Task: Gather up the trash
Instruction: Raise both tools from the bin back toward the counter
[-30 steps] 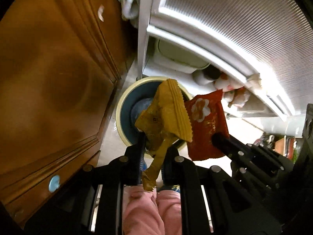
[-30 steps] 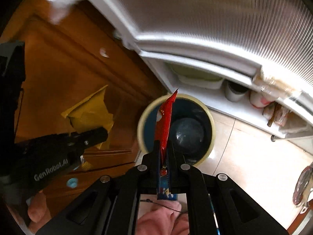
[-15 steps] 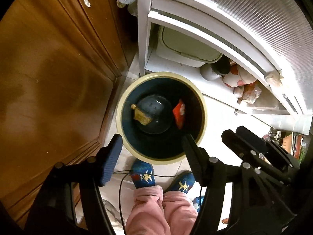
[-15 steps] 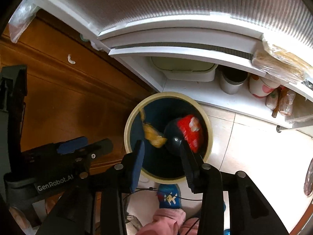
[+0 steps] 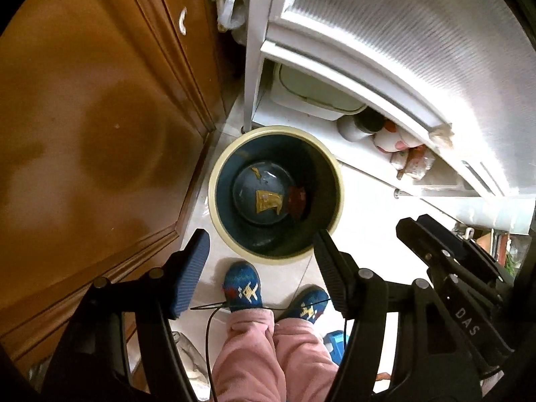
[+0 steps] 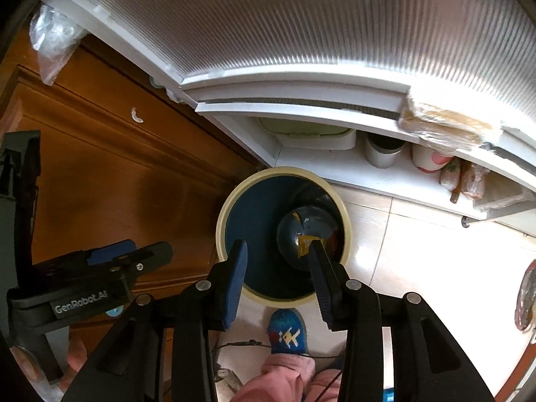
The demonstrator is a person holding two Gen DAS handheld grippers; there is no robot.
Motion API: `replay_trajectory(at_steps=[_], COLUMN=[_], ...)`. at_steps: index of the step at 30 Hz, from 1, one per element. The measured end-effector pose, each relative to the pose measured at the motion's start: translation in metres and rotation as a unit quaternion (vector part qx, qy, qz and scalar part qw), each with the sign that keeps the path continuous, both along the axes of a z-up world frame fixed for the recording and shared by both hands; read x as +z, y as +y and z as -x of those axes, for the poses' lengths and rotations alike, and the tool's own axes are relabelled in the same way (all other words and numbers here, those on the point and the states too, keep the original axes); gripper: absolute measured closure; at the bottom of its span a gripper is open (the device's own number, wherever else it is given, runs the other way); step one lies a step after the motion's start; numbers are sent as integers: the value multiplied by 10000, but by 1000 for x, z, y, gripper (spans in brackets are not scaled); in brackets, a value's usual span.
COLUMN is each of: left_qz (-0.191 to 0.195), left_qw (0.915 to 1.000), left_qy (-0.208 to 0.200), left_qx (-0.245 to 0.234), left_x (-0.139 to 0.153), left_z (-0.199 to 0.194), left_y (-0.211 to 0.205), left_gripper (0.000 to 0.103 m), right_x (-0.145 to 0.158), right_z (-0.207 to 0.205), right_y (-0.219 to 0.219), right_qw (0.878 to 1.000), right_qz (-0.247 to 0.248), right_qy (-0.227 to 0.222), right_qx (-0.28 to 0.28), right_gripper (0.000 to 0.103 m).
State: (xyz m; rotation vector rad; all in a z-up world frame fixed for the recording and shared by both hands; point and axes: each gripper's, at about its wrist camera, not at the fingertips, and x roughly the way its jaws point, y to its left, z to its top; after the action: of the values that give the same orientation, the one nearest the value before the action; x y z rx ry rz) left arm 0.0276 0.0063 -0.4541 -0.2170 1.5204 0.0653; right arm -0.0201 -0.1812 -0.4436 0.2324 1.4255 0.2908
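Left gripper [image 5: 259, 251]: you are holding its jaws wide apart, gripping nothing, above the near rim of the bin.
Right gripper [image 6: 278, 256]: you are holding its jaws apart too, gripping nothing; its right finger is crossing in front of the yellow wrapper in the right wrist view.
Bin [image 5: 338, 181]: round, cream rim, dark blue inside, standing on the pale floor tiles [image 5: 365, 211].
Trash: two wrappers are lying at the bottom of the bin, a yellow wrapper [image 5: 266, 201] near the middle and a red wrapper [image 5: 297, 199] just beside it at 3 o'clock. A small yellow scrap [image 5: 255, 171] is lying at 12 o'clock of the bottom.
Around the bin: a wooden cabinet [image 5: 100, 117] is standing close at 9 o'clock; a white shelf unit [image 5: 335, 77] is rising at 12 to 2 o'clock, its lower edge just beyond the rim.
On the low shelf: one pale green tub [image 6: 308, 132], one grey cup [image 6: 382, 150], one white cup with a pink mark [image 6: 428, 160], and some wrapped packets at the far right, too blurred for you to count.
Feet: your two blue patterned slippers [image 5: 243, 284] are standing at 6 o'clock, the left toe just short of the rim.
Cable: a thin black wire [image 5: 214, 308] is running across the slippers.
Open room: the bin mouth is lying unobstructed below both grippers; bare tiles are stretching at 3 to 4 o'clock of the bin.
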Motion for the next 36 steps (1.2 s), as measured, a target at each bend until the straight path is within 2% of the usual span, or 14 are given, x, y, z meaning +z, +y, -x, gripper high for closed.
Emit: replay_trajectory(at_steps=[2,6,10,17,21,29,36], left_qz=[31,73,99,94,75,91,87], left_qw=[10000,9994,9975,9932,9896,9760,9617], left_qy=[-80,-284,-612,-1054,-1306,-2022,-2582], left_qx=[-40,-192,-339,-484,-597,-804,-920], left_x=[23,76,144,246,301,408,467], left_z=[4,10,19,27,30,25,11], left_y=[-4,-16,-28,-36,-37,-27,-14], left_gripper=[42,42,42,42,42,42,42], right_x=[14,62,121,222,285,394,473], right_z=[3,10,15,25,26,20,8], right_y=[-3,-11,-17,-21,-15,-11,-5], right_qw=[10000,9999,9995,9976,9948,9860,9724], right_qz=[-20,-102,-208,-376,-417,-438,-375], right_qy=[9,-61,-231,-579,-927,-1605,-2302], right_qx=[-46,-98,-84,-13,85,100,-7], right_gripper=[64,64,64,64,64,64,63])
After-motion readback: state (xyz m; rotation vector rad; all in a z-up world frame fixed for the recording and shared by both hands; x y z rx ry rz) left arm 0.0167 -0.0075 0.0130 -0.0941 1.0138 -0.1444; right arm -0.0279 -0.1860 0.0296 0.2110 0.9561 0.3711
